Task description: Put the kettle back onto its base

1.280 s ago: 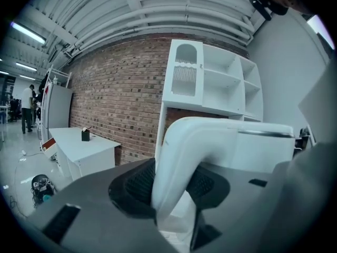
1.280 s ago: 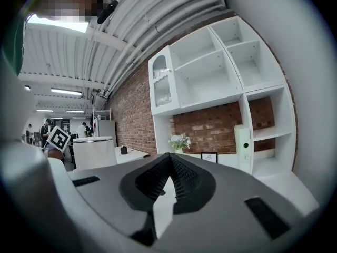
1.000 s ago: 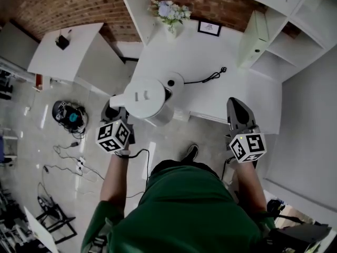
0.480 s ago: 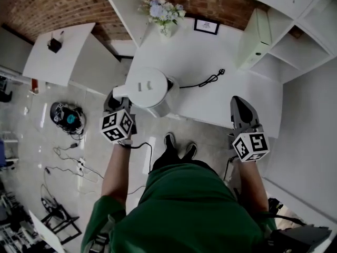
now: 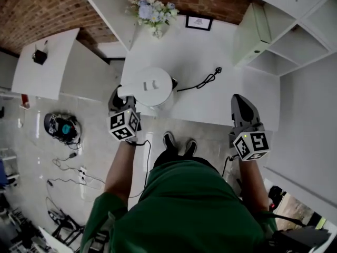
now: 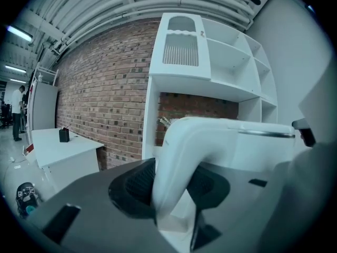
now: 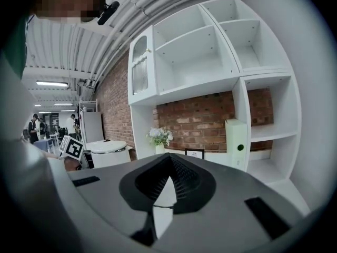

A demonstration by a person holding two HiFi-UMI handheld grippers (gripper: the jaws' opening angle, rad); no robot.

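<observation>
Item under task: the white electric kettle [image 5: 150,84] stands in the upper centre of the head view, at the near left edge of the white table [image 5: 210,107]. Its base is hidden beneath it; whether it is seated cannot be told.

Grip: the left gripper [image 5: 118,96] is clamped on the kettle's handle [image 6: 176,162], with the ribbed pads pressing both sides of the loop. The right gripper [image 5: 239,105] hangs at the right of the frame, near the table edge, with its jaws together and nothing between them.

Handling, as judged: the body is rigid, smooth plastic, not fragile but slippery. The fill is unseen, so the weight is uncertain. The handle is the proper hold. The mass sits to one side of it, so the kettle is likely to tip unless kept level, and seating it probably calls for a straight, centred descent.

Surface: the tabletop is flat, hard and white. A black power cord [image 5: 197,81] trails right from under the kettle to its plug.

Room: a flower vase [image 5: 150,12] and a small picture frame [image 5: 199,21] stand at the table's far edge, against a brick wall [image 5: 37,9]. White shelving [image 5: 295,41] fills the upper right and a second white table [image 5: 42,62] the upper left. Loose cables [image 5: 68,167] lie on the floor at lower left.
</observation>
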